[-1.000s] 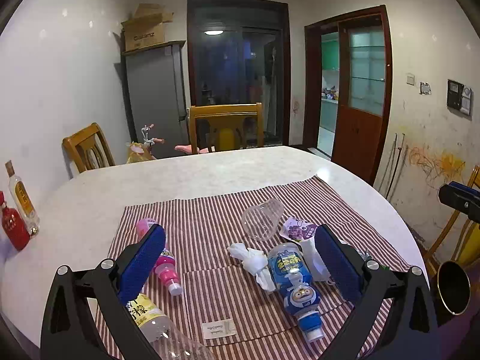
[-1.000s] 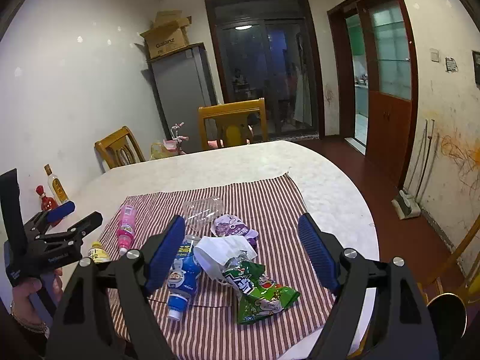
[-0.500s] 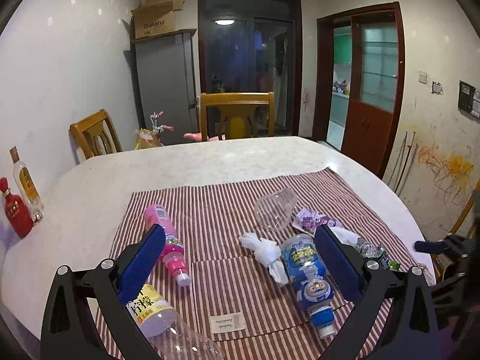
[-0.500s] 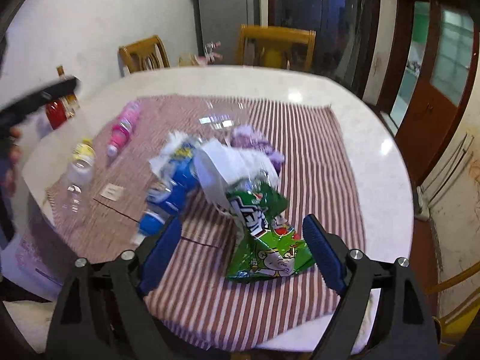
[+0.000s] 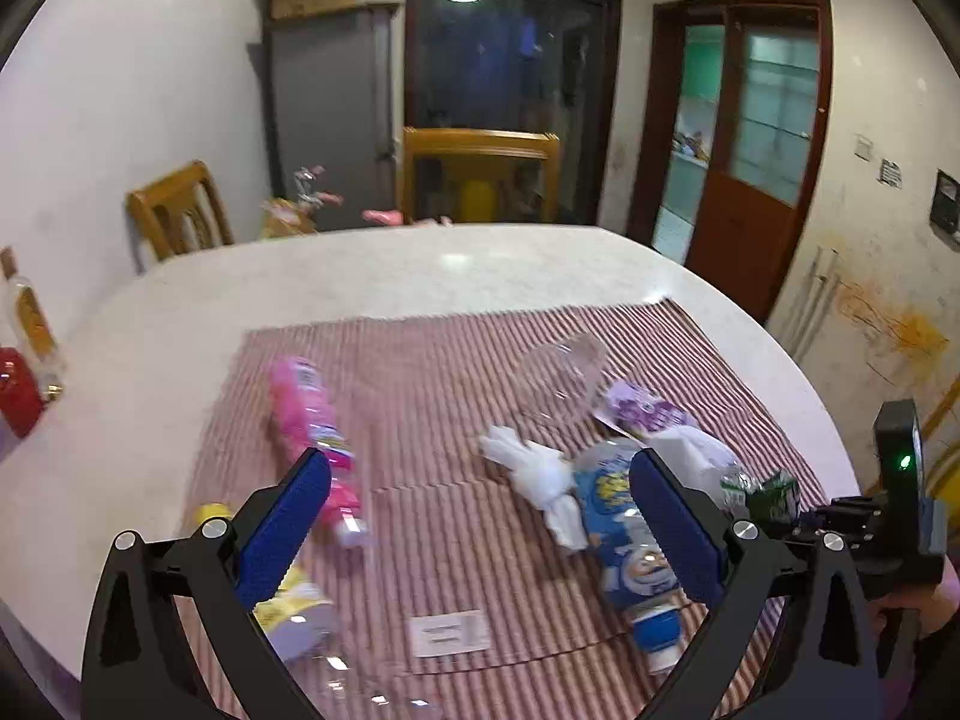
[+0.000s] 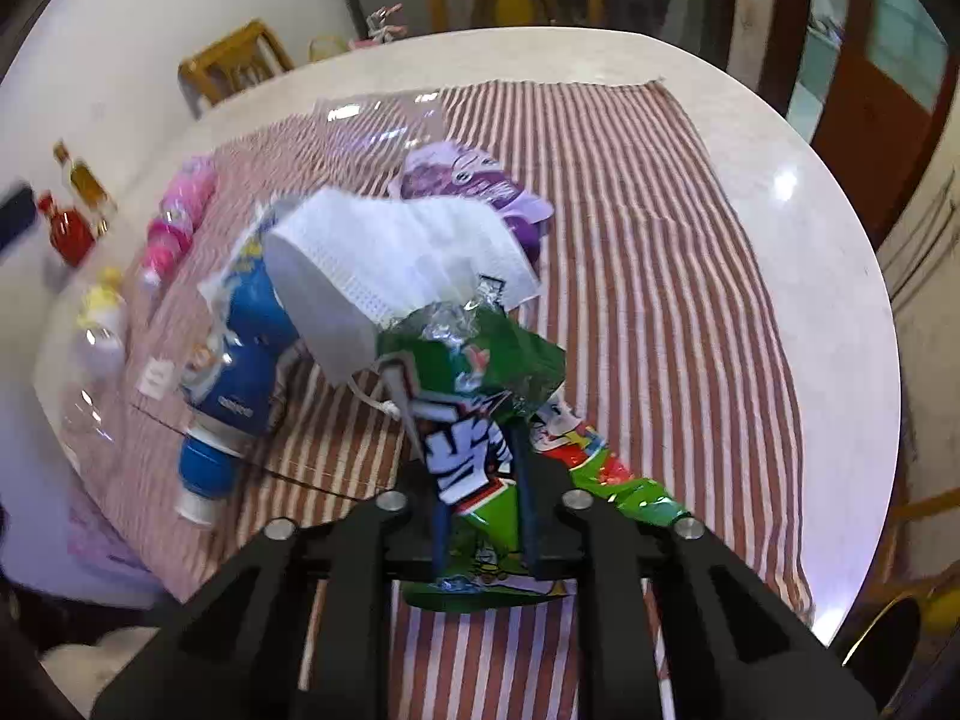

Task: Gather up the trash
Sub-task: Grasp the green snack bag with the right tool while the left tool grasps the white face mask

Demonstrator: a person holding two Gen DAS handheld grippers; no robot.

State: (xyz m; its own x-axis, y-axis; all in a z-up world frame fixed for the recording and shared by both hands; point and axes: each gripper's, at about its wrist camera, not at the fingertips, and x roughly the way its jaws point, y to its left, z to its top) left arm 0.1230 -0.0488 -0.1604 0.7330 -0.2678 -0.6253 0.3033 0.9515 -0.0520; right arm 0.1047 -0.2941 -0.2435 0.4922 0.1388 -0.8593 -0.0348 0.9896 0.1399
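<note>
On the striped cloth [image 6: 648, 276] lies a pile of litter. My right gripper [image 6: 465, 420] points steeply down, its jaws closing, both pads pressing on a crumpled green snack bag [image 6: 474, 372]. A white face mask [image 6: 384, 252] rests against the bag's top, with a blue bottle [image 6: 240, 360] to its left and a purple wrapper [image 6: 462, 180] behind. My left gripper [image 5: 480, 528] hovers open over the cloth with nothing between its pads; a pink bottle [image 5: 306, 414], a white tissue [image 5: 534, 468] and a clear cup [image 5: 564, 372] lie beyond it.
A yellow-labelled clear bottle [image 5: 288, 600] and a small white label [image 5: 447, 630] lie near the cloth's front edge. A red bottle [image 5: 18, 396] and an amber one [image 5: 30, 312] stand at the table's left rim. Wooden chairs [image 5: 480, 174] stand behind the round table [image 5: 420, 264].
My right gripper dropped and tilted down onto the green snack bag, and its wide jaws came together on it. My left gripper sank slightly toward the cloth, still open.
</note>
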